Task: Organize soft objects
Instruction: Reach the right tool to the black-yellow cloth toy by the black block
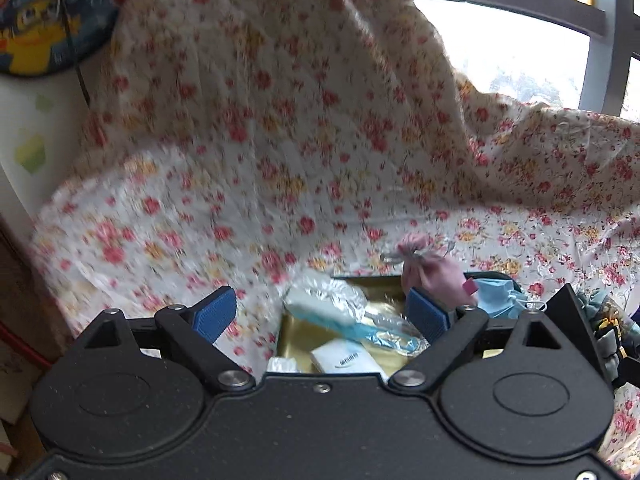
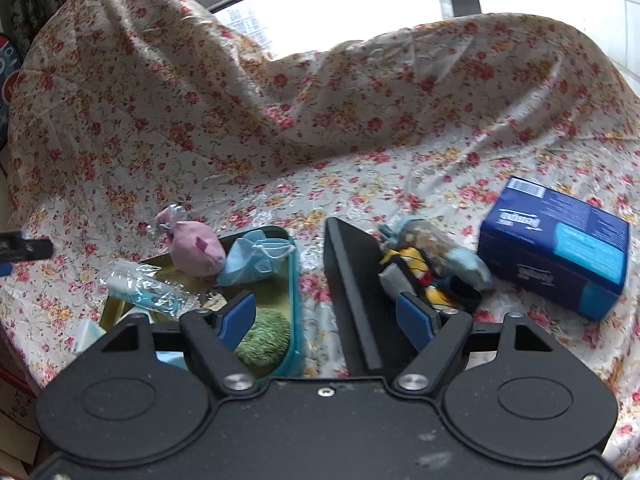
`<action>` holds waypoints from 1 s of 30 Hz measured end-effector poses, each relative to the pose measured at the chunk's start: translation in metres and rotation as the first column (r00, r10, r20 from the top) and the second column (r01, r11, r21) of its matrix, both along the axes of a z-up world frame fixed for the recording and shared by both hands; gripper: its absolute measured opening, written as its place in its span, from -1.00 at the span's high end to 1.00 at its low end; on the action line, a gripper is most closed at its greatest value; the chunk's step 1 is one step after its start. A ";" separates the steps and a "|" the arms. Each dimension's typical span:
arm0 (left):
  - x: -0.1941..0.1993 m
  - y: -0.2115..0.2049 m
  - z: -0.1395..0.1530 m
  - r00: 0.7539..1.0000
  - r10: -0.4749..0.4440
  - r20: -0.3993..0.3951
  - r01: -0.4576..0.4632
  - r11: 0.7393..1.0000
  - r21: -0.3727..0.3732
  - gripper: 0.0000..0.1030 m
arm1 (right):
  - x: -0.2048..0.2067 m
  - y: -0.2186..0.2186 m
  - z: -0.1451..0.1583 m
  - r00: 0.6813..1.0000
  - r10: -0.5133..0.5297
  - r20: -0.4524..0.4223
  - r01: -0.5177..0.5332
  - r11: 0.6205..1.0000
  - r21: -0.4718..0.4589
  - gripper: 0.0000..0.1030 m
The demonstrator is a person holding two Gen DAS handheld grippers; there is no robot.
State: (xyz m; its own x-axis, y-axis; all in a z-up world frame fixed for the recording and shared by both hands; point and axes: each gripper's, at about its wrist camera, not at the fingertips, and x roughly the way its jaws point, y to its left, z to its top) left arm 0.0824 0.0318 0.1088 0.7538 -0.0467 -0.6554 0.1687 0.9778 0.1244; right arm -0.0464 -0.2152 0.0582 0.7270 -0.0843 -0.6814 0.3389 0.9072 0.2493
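The left gripper (image 1: 323,316) hangs over a gold-bottomed tin tray (image 2: 294,280) with a teal rim, its blue fingers (image 1: 214,314) spread wide with nothing between them; the right gripper (image 2: 325,320) hovers between that tray and a black lid or box (image 2: 352,280) beside it, its fingers (image 2: 238,320) likewise wide apart and holding nothing.

The soft things lie mostly in the tray; a pink drawstring pouch (image 2: 196,250) sits at its far edge, touching a crumpled light-blue face mask (image 2: 256,262) just to its right; a brush or comb in crinkled clear wrap (image 2: 150,286) lies across the tray's left side; a green fuzzy pad (image 2: 264,338) rests in the near right corner, partly behind a finger; in the left wrist view a small white packet (image 1: 346,358) shows at the tray's near edge.

To the right of the black lid, a heap of small plush toys (image 2: 432,264) in yellow, grey and pale blue lies against it; a dark blue tissue box (image 2: 556,246) stands well apart on the far right, tilted.

Everything rests on a worktop covered by a floral cloth (image 2: 320,128) that rises behind into a backdrop; a window (image 2: 360,4) shows above it; the left wrist view is blurred.
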 end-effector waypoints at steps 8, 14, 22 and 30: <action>-0.032 -0.018 0.017 0.997 -0.063 0.051 0.057 0.993 0.103 -0.80 | -0.037 -0.029 0.000 0.996 -0.089 0.029 0.089 0.996 0.017 -0.49; -0.053 -0.034 0.017 0.994 -0.103 0.031 0.098 0.988 0.122 -0.80 | -0.074 -0.056 -0.007 0.983 -0.180 0.020 0.180 0.983 0.033 -0.49; -0.090 -0.081 0.008 0.971 -0.239 -0.010 0.239 0.968 0.081 -0.80 | -0.132 -0.086 -0.018 0.954 -0.300 0.009 0.299 0.952 0.059 -0.49; -0.118 -0.142 -0.014 0.924 -0.381 -0.034 0.383 0.923 0.048 -0.80 | -0.170 -0.103 -0.021 0.924 -0.383 -0.002 0.382 0.920 0.086 -0.49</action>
